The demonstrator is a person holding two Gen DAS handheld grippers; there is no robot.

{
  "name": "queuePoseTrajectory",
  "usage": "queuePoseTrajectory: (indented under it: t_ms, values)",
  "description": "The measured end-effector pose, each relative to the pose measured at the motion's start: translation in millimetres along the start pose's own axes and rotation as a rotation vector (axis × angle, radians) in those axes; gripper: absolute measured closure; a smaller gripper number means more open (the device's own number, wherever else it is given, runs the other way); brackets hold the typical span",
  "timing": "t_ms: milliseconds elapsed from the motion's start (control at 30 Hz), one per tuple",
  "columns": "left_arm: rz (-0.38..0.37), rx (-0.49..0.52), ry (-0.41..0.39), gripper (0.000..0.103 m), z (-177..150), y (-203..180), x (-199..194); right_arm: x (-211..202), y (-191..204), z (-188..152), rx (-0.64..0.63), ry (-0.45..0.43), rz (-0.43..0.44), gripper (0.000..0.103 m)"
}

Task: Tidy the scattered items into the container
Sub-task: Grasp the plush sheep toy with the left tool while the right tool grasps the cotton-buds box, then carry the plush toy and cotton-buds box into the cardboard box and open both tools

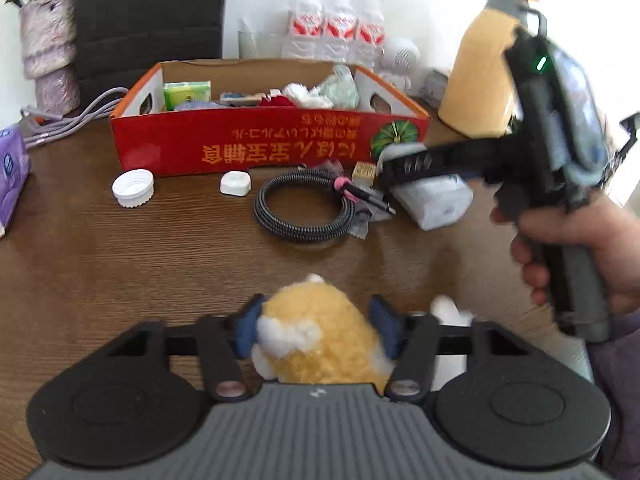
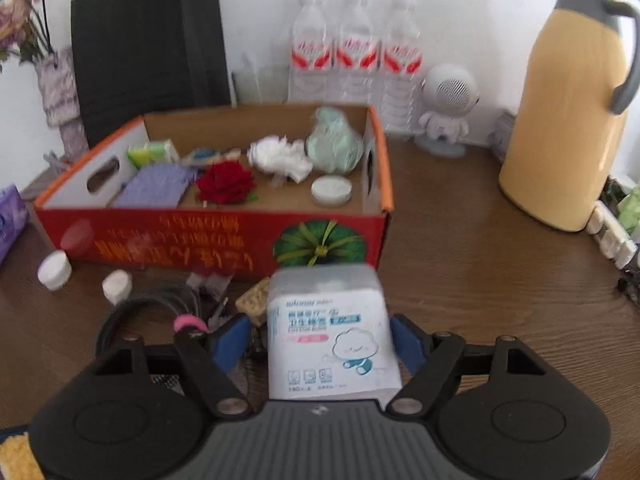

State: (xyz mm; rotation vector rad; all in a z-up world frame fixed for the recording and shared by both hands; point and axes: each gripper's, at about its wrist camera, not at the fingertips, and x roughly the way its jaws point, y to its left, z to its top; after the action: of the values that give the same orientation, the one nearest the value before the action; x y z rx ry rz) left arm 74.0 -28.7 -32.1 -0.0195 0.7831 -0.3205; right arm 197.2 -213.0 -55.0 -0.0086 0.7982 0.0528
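Observation:
The red cardboard box [image 1: 264, 148] [image 2: 208, 240] stands at the back of the brown table and holds several items, among them a red flower [image 2: 226, 182]. My left gripper [image 1: 318, 330] is shut on a yellow and white plush toy [image 1: 320, 336] near the front edge. My right gripper [image 2: 326, 340] has its blue pads either side of a white cotton-pad pack [image 2: 332, 332] [image 1: 436, 200], just in front of the box; the pads look close to its sides. A coiled black cable [image 1: 304, 212], a white bottle cap [image 1: 133, 188] and a small white case [image 1: 235, 182] lie before the box.
A yellow thermos jug [image 2: 560, 128] [image 1: 480, 76] stands at the right. Three water bottles [image 2: 352, 52] and a small white astronaut figure [image 2: 446, 116] stand behind the box. A vase with flowers [image 1: 48, 48] and a purple pack [image 1: 10, 176] are at the left.

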Motion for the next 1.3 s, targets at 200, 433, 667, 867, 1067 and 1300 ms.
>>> queuePoseTrajectory:
  t_ms: [200,433,667,867,1067,1300]
  values:
    - [0.032,-0.084,-0.101,0.061,-12,11,-26,-41,1,-19,0.012,-0.04,0.03,0.038]
    - [0.076,-0.09,-0.222,0.062,-32,3,-79,-134,10,-86,0.036,-0.214,0.094,0.038]
    - [0.119,-0.023,-0.333,0.061,-65,-12,-121,-193,31,-147,0.005,-0.298,0.043,0.038]
    - [0.095,-0.013,-0.345,0.061,-83,-12,-143,-229,44,-175,-0.011,-0.353,0.054,0.038]
    - [0.074,-0.006,-0.366,0.061,-65,-4,-144,-231,44,-165,-0.012,-0.38,0.049,0.038]
    - [0.067,-0.014,-0.434,0.063,57,44,-116,-195,10,-75,0.048,-0.44,0.038,0.038]
